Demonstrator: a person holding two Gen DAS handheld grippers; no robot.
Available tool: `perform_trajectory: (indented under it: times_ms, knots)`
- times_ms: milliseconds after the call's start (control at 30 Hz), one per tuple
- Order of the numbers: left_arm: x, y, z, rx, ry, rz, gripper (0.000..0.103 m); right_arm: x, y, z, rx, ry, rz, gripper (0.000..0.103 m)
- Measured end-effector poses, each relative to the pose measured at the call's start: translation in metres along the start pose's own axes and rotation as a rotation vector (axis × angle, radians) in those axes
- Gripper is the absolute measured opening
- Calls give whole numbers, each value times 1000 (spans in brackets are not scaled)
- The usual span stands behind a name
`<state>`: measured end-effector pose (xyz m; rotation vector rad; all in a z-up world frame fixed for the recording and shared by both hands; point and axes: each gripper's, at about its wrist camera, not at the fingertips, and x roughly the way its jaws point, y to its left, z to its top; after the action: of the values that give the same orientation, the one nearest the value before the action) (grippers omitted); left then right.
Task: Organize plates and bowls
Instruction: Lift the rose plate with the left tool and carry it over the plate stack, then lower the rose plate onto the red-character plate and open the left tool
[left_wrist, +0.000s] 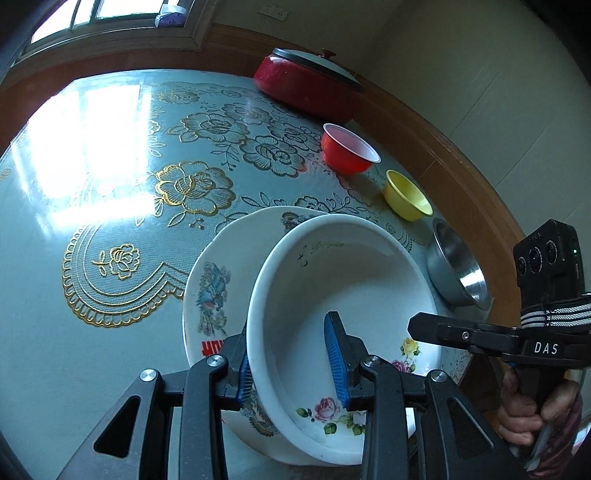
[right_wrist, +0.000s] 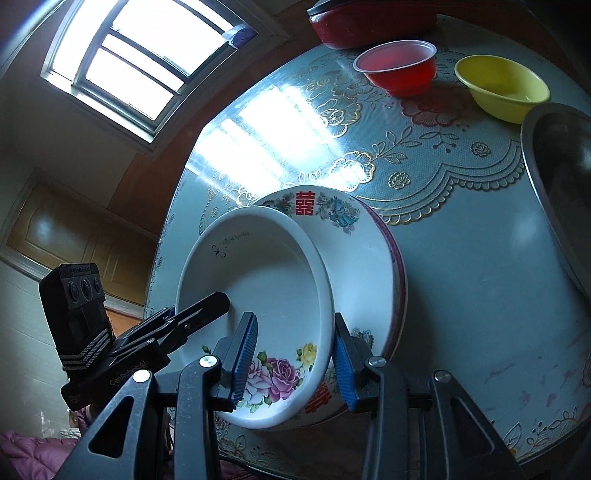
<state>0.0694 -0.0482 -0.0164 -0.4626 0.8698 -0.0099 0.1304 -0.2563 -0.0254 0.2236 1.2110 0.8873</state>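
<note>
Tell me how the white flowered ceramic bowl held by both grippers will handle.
The white flowered ceramic bowl looks rigid and glazed, so probably slippery in the blue pads. It hangs tilted over the patterned plate; a slip would likely chip it.

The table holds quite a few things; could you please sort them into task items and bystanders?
For the job:
- white bowl, held by both claws
- decorated plate under it
- red bowl
- yellow bowl
- steel bowl

Lying about:
- red lidded pan

Home dining room: floral tablecloth (left_wrist: 110, 184), cooking pot (left_wrist: 303, 85).
</note>
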Motion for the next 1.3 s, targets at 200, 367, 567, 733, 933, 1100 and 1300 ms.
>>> perform_trajectory:
  times_ms: [200, 367, 567, 733, 933, 1100, 1300]
  knots:
    - [1, 2, 1, -9, 9, 2, 38, 6, -3, 2, 42, 5, 4, 40]
    - [0, 7, 0, -28, 11, 12, 42, 14, 1, 3, 28, 22, -28, 44]
    - [-6, 3, -1, -10, -14, 0, 47, 7, 1, 5, 35, -10, -14, 44]
    - [-9, 1, 1, -2, -29, -28, 51, 6, -3, 6, 55, -19, -18, 46]
    - [-9, 8, 0, -32, -16, -12, 51, 9, 0, 5, 47, -9, -28, 46]
    - [-14, 7, 0, -31, -33, -26, 51, 3, -1, 9, 64, -52, -1, 49]
    - [-15, 11, 0, -46, -30, -19, 51, 16, -1, 12, 58, -14, -60, 50]
